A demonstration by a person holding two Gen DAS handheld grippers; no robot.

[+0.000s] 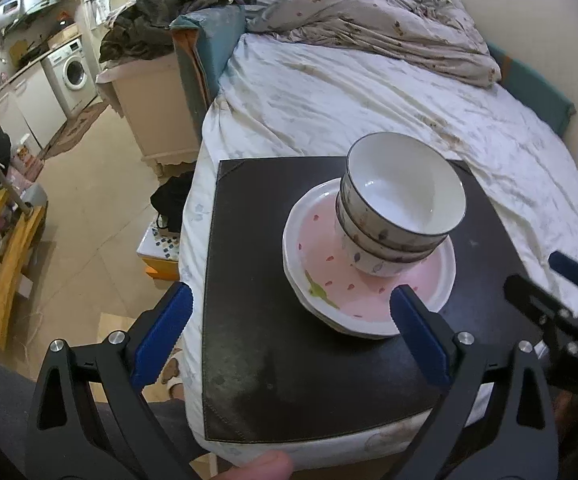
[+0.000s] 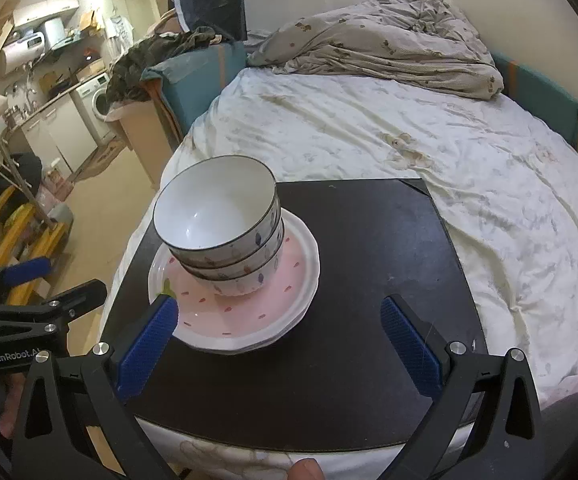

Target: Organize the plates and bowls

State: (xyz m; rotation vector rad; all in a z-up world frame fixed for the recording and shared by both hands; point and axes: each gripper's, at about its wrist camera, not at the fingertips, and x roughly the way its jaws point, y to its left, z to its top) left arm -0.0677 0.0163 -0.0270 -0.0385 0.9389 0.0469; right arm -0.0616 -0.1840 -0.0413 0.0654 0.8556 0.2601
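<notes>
Item: bowls (image 1: 401, 208), three nested, standing on stacked pink plates (image 1: 369, 280) on a black mat (image 1: 289, 360) at the bed's (image 1: 369, 100) near edge; the stack looks finished. My left gripper (image 1: 289, 328) and right gripper (image 2: 277, 344): both spread wide, holding nothing, pulled back to the mat's near side. Surroundings: rumpled duvet (image 2: 389, 36) behind, well apart. Nothing blocks the stack; the bowls sit off-centre, so I judge a nudge risky.
</notes>
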